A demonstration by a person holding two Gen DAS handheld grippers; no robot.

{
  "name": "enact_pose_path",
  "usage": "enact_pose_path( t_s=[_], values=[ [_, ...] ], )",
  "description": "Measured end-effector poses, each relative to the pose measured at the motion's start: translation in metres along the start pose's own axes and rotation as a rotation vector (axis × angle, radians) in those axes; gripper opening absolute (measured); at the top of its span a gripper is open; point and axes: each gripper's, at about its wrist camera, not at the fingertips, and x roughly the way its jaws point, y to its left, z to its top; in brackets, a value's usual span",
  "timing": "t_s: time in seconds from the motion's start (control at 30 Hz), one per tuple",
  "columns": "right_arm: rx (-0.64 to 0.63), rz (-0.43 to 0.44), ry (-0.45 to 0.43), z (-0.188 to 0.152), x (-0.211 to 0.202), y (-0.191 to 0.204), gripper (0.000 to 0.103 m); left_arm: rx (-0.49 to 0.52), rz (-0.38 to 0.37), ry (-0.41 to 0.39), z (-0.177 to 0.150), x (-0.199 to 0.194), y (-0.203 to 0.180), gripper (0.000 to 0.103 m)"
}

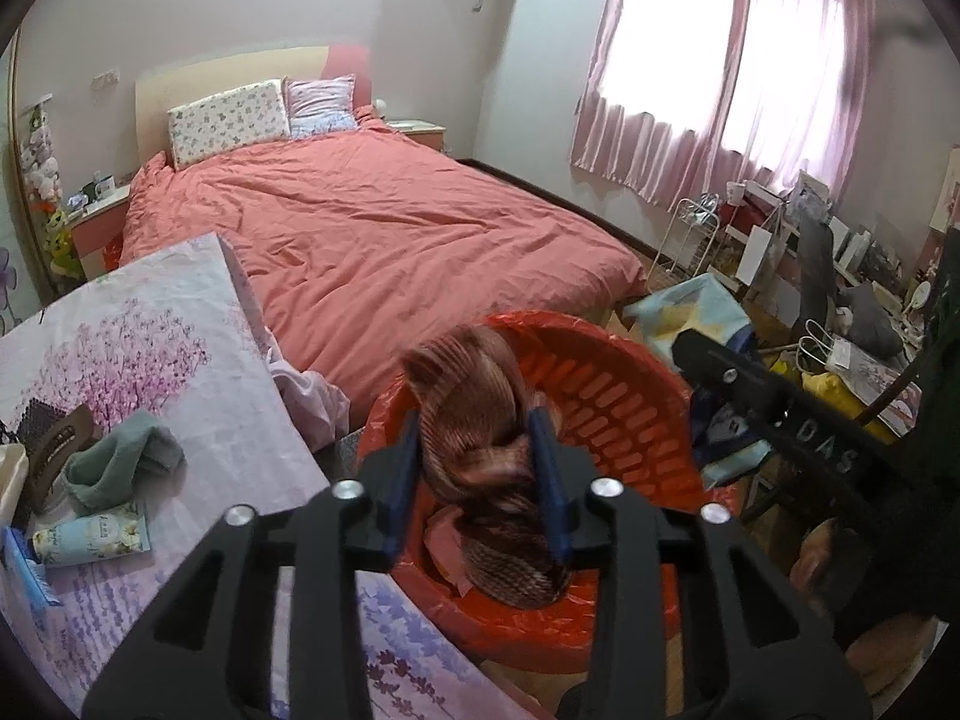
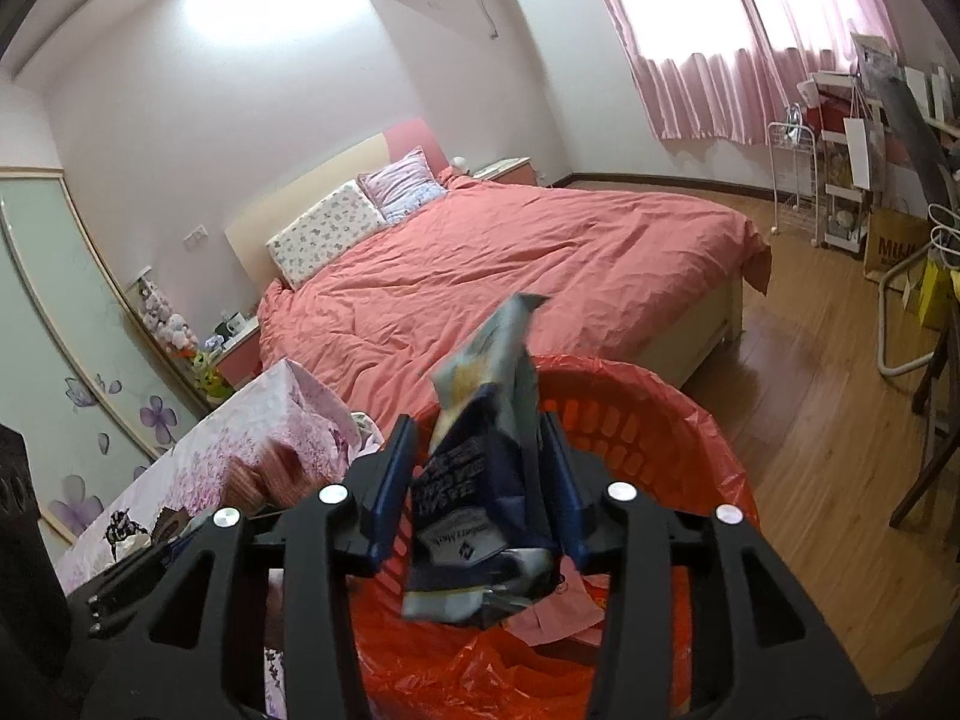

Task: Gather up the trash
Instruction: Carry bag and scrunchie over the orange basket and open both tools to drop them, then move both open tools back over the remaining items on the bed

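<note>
The red basket [image 1: 624,402], lined with a red plastic bag, stands on the floor between the bed [image 1: 384,222] and the flower-clothed table [image 1: 150,324]; in the left wrist view it fills the 6 o'clock area, and some pink paper [image 1: 447,546] already lies at its bottom, so part of the collecting looks done. Both pieces now being handled are right over its mouth. The left claw [image 1: 477,468] has its jaws partly open with a brown striped wrapper [image 1: 480,438] between them; the wrapper is blurred and appears to be slipping down into the basket, though I cannot tell whether the pads still touch it. The right claw [image 2: 480,480] is likewise partly open around a crumpled blue and silver snack bag [image 2: 480,480], which hangs over the basket's rim at 6 o'clock in its own view, seemingly being let go. What is left, I judge, sits on the table at 8 o'clock in the left view: a green cloth [image 1: 120,462], a small tube [image 1: 90,540] and a brown object [image 1: 57,450], though which of these count as trash is unclear.
</note>
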Motion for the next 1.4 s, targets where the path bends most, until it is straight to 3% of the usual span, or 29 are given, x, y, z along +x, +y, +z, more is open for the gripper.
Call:
enact_pose_path(
  t_s=[0.1, 0.37, 0.6, 0.83, 1.1, 1.27, 1.4],
  values=[
    [0.016, -0.007, 0.010, -0.001, 0.003, -0.006, 0.053, -0.010, 0.007, 0.016, -0.002, 0.005, 0.006, 0.043],
    [-0.017, -0.049, 0.026, -0.009, 0.000, 0.000, 0.055, -0.008, 0.083, 0.007, -0.010, -0.006, 0.023, 0.056],
    [-0.053, -0.067, 0.035, -0.011, -0.002, 0.015, 0.059, -0.021, 0.196, -0.024, -0.023, -0.030, 0.044, 0.078],
    [-0.119, -0.066, 0.061, -0.023, -0.004, 0.048, 0.059, -0.080, 0.251, -0.020, -0.033, -0.061, 0.082, 0.079],
    [-0.240, 0.014, 0.119, -0.054, -0.002, 0.109, 0.059, -0.169, 0.333, -0.043, -0.061, -0.122, 0.154, 0.079],
    [-0.321, 0.108, 0.158, -0.079, 0.002, 0.156, 0.059, -0.256, 0.416, -0.068, -0.081, -0.159, 0.209, 0.079],
    [-0.377, 0.163, 0.190, -0.098, 0.006, 0.189, 0.059, -0.301, 0.548, -0.070, -0.098, -0.181, 0.254, 0.079]
  ],
)
